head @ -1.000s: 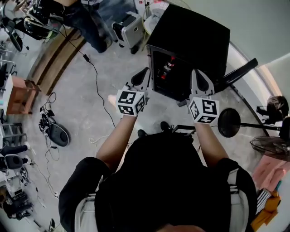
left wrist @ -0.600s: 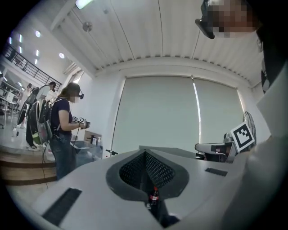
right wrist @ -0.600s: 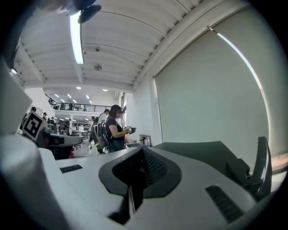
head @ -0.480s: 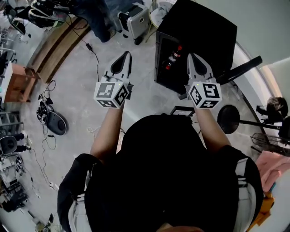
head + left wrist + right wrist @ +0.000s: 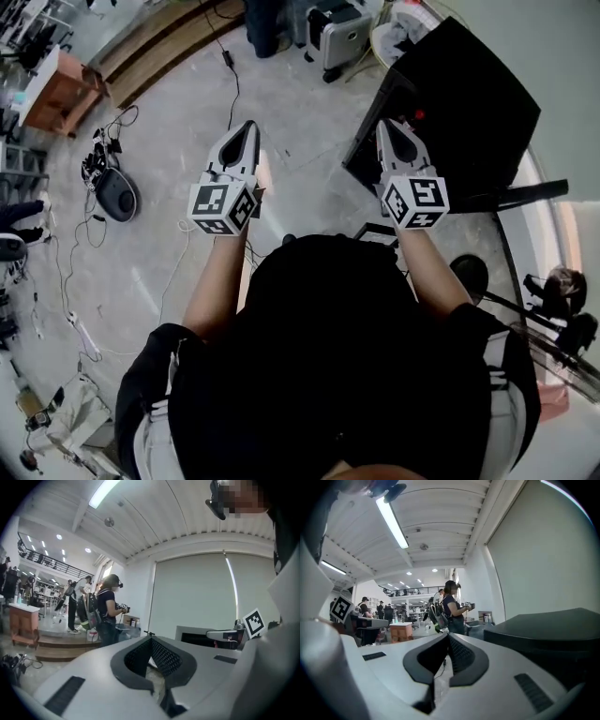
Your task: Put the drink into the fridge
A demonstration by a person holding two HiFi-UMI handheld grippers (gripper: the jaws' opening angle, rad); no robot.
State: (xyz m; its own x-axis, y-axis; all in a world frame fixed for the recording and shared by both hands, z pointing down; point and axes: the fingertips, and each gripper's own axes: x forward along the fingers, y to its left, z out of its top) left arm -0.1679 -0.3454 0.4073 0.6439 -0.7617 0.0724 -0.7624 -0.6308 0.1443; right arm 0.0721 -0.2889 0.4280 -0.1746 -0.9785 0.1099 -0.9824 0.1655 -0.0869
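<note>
Left gripper (image 5: pixel 246 131) over floor (image 5: pixel 309 178), right gripper (image 5: pixel 387 131) beside fridge (image 5: pixel 469 94), both clenched empty; ceiling strip light (image 5: pixel 391 522) only in gripper views.

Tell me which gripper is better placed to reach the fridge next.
Right, probably. The right gripper is close beside the black fridge; the left gripper is over the floor, farther away. Both are shut and empty.

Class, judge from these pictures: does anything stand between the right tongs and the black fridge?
Nothing visible does. The right tongs, shut and empty, are close beside the front of the black fridge, with no object between them.
</note>
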